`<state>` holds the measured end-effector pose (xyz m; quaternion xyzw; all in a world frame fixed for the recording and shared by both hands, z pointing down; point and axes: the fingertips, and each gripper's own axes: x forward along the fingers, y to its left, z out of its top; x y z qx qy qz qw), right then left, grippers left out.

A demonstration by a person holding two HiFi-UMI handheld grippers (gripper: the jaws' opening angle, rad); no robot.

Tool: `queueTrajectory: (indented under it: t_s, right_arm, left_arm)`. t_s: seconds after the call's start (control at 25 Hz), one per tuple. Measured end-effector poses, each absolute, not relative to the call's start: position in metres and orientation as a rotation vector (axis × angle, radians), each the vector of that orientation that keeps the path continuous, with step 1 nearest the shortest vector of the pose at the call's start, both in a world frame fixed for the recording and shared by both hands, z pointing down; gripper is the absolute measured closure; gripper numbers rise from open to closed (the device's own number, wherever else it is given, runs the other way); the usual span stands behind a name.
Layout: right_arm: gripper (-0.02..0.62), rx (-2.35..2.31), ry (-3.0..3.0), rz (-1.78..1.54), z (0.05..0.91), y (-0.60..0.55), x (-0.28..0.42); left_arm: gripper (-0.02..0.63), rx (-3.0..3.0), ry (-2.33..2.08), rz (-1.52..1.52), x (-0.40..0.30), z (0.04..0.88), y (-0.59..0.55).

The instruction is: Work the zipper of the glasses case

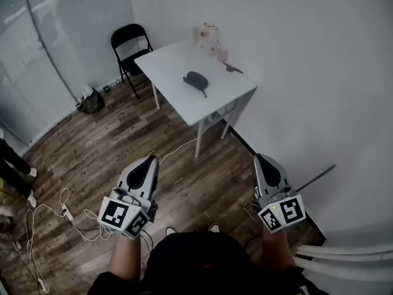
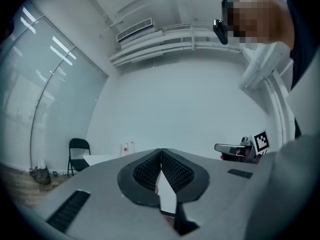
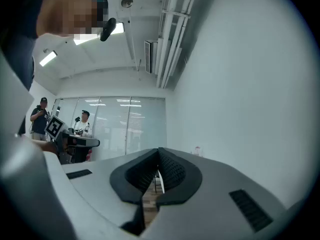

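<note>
Head view looks steeply down on a brown wood-plank floor (image 1: pixel 123 140) with a white square table (image 1: pixel 239 90) standing far ahead against the pale wall. The dark oval zippered glasses case (image 1: pixel 196 78) lies flat near the middle of that tabletop, a short dark strap trailing from its near end, and nothing is touching it. A cluster of clear and pinkish bottles (image 1: pixel 209 37) stands at the table's far edge, well apart from the case. A black folding chair (image 1: pixel 130 45) sits just left of the table's far corner, and a thin white cable (image 1: pixel 178 147) runs across the floor from under the table. The left gripper (image 1: pixel 148 161) and the right gripper (image 1: pixel 261 160) are held out low and near the person's body, side by side with a wide gap between them, both far short of the table. In the left gripper view the two ribbed black pads meet at their tips with nothing between them. In the right gripper view the jaws are likewise pressed together and empty, with only floor showing through the slit behind the tips.
</note>
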<state>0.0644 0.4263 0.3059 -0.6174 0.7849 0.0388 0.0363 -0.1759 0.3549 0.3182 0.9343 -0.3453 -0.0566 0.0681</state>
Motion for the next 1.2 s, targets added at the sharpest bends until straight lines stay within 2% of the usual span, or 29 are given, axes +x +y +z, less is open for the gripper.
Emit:
queueTrajectory:
  t_s: [0.8,1.2]
  right_arm:
    - [0.577,-1.797,2.439,0.078,0.309,0.421,0.045]
    - [0.577,-1.785,2.481,0.070,0.307,0.403,-0.007]
  left_arm:
    - [0.583,2.836,-1.013,-0.158,-0.180,0.319,0.355]
    - [0.583,2.830,-1.004,-0.168,-0.230,0.324,0.345]
